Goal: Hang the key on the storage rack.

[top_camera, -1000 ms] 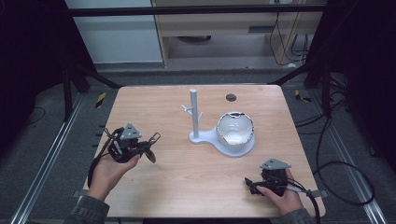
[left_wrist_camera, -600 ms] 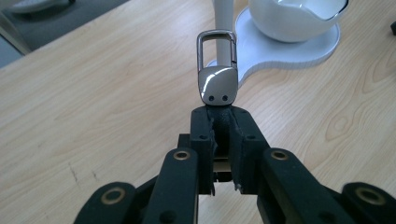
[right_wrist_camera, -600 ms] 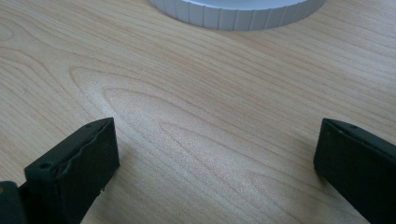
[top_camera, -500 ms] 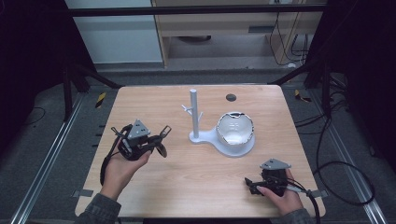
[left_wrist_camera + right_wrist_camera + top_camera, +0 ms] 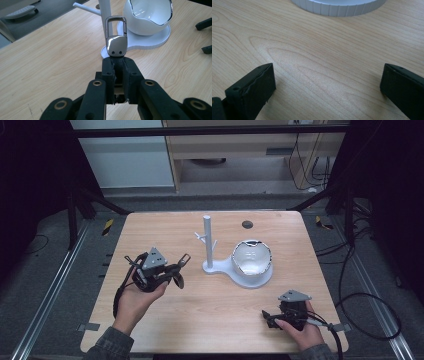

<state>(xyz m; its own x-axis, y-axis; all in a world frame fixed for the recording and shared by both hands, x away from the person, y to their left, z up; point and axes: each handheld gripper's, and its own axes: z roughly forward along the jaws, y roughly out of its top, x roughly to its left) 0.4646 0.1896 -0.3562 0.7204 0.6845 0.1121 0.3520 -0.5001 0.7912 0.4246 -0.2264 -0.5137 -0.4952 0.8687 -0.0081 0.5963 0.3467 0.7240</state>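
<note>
Two grippers were in play: the left gripper (image 5: 176,270) was clamped on a silver key clasp (image 5: 115,42), carried at nine o'clock of the white stand (image 5: 208,242), its pegs bare. Hanging remained undone. The right gripper (image 5: 267,316), jaws apart, rested at five o'clock.

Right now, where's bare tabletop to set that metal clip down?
Free: the wide strip between the left tongs holding the metal clip and the right tongs, and the far-left corner of the table. Crowded: around the white stand and its bowl.
</note>
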